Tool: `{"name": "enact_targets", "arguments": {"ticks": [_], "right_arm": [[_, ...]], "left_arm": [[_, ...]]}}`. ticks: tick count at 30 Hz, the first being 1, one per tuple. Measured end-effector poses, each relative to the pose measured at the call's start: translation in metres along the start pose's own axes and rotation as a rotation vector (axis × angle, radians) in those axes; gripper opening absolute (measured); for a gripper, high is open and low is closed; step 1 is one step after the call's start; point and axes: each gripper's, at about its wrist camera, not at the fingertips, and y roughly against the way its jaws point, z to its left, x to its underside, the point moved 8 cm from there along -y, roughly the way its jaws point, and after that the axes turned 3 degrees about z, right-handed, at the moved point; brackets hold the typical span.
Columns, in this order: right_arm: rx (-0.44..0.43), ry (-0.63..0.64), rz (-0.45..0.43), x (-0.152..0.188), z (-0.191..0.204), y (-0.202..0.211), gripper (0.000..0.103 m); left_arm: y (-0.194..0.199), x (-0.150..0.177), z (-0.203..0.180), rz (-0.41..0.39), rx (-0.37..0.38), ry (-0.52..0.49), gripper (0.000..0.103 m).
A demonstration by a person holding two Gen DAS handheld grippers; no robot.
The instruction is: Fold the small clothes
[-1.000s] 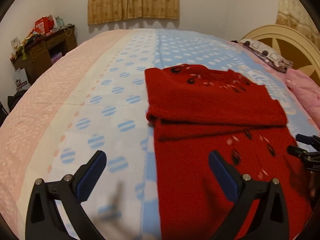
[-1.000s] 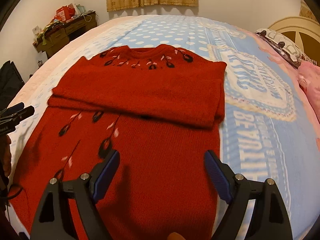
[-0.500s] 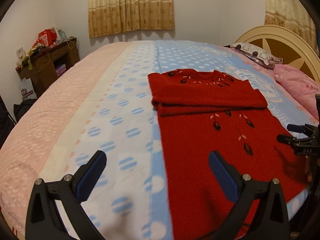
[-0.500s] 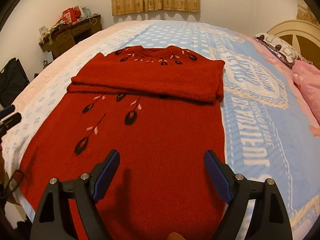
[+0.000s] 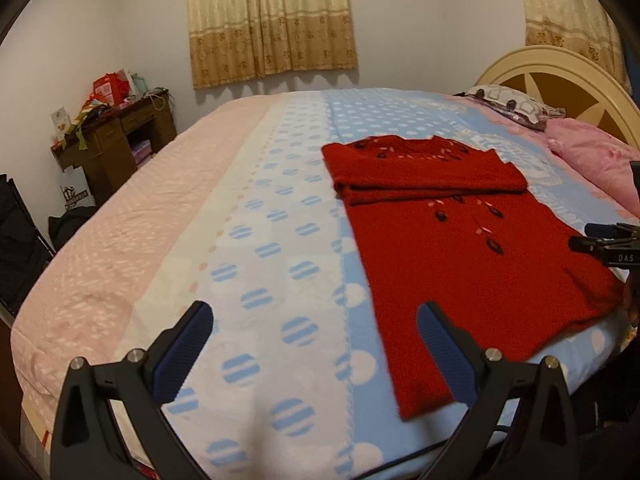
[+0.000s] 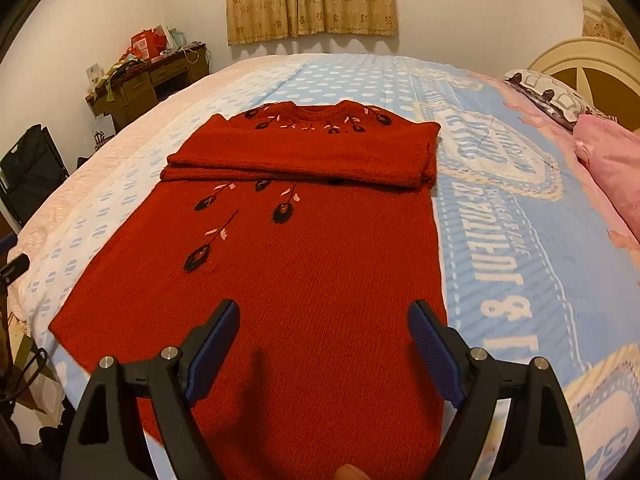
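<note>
A red knit sweater [image 6: 304,248] with dark flower embroidery lies flat on the bed, both sleeves folded across the chest in a band [image 6: 304,156]. In the left wrist view the sweater [image 5: 460,264] lies right of centre. My left gripper [image 5: 316,340] is open and empty, above the bedspread just left of the sweater's hem corner. My right gripper [image 6: 324,340] is open and empty, above the sweater's lower body near the hem. Its tips also show at the right edge of the left wrist view [image 5: 600,238].
The bed has a pink, white and blue dotted bedspread [image 5: 248,240]. Pink pillows [image 5: 592,160] and a cream headboard [image 5: 560,80] are at the right. A cluttered wooden desk [image 5: 112,140] stands by the far left wall. The bed's near edge [image 5: 360,468] is just below me.
Both grippers have pulled back toward the foot of the bed and risen; the sweater now looks smaller and its hem edge is in view. The sweater itself has not moved.
</note>
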Motion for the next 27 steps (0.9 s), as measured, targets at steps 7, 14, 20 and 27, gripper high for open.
{"name": "enact_targets", "arguments": {"ticks": [7,14,20,27], "right_arm": [[0.040,0.012,-0.006,0.021,-0.004,0.025,0.086],[0.068,-0.044,-0.010,0.051,-0.026,0.047,0.086],[0.091,-0.087,-0.013,0.072,-0.047,0.062,0.086],[0.029,-0.090,0.025,0.080,-0.043,0.056,0.058]], "left_arm": [[-0.011,0.021,-0.034,0.047,0.080,-0.033,0.103],[-0.019,0.038,-0.054,0.096,0.137,-0.052,0.103],[-0.028,0.046,-0.051,0.135,0.179,-0.009,0.102],[-0.031,0.051,-0.050,0.148,0.240,0.028,0.099]]}}
